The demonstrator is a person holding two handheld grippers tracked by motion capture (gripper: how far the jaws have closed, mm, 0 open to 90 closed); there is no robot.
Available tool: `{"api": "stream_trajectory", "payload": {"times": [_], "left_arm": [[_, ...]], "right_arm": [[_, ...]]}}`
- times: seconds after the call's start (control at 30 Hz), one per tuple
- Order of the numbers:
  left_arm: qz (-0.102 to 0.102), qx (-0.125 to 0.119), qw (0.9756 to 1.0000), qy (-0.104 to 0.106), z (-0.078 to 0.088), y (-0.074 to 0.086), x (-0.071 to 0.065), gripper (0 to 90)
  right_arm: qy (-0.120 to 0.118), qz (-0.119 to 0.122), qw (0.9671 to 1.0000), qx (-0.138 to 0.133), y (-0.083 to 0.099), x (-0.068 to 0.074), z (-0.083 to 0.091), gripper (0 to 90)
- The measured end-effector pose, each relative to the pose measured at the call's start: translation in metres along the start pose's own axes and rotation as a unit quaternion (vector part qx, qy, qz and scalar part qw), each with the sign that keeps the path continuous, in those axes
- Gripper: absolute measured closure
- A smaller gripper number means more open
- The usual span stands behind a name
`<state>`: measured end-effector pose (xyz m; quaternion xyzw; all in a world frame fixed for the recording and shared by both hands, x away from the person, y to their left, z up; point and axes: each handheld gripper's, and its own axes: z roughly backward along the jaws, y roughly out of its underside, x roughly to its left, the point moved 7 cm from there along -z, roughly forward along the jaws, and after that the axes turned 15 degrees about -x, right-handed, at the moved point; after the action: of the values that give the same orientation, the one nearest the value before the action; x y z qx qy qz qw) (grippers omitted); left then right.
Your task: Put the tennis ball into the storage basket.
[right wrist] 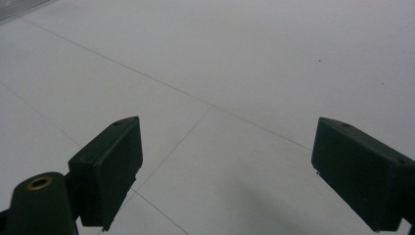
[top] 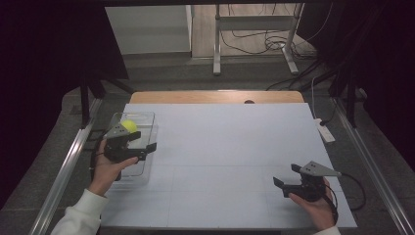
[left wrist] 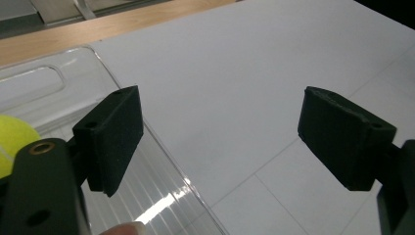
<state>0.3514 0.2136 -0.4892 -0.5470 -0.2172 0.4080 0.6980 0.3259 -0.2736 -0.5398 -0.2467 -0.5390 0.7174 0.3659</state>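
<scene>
Two tools were in hand over the pale desk (top: 220, 147), and both stood with their jaws wide apart, gripping nothing. The left tool (top: 142, 141) hovered at the near left of the desk, over the clear plastic tray (top: 147, 117) that lay along the desk's left edge. The right tool (top: 288, 178) hung well apart from it, low over bare desk at the near right.

The yellow-green ball (top: 128, 125) sat in the tray, just behind the left tool as the high view showed it. In the left gripper view the ball (left wrist: 14, 142) peeked out at the far left edge, beside the left jaw and outside the gap between the two, while the tray's ribbed floor and raised rim (left wrist: 161, 147) ran under that jaw.

As a judgement, the step in hand was the approach to the ball: the left tool was open and close, but not lined up on it. The next move would call for swinging the left tool toward the ball until it lay between the jaws, lowering inside the tray's rim, then closing gently. The rim near the jaw could get in the way.

The ball looked small, round and bright, a matte yellow-green with a faint pale seam line, much like a tennis ball. It would likely roll if nudged.
</scene>
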Motion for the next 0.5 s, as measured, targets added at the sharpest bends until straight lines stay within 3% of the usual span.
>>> {"api": "stream_trajectory", "payload": {"times": [0.5], "left_arm": [[0.006, 0.005, 0.9998, 0.016, 0.012, 0.029, -0.018, 17.8]], "right_arm": [[0.000, -0.001, 1.0000, 0.000, 0.000, 0.000, 0.000, 11.7]]}}
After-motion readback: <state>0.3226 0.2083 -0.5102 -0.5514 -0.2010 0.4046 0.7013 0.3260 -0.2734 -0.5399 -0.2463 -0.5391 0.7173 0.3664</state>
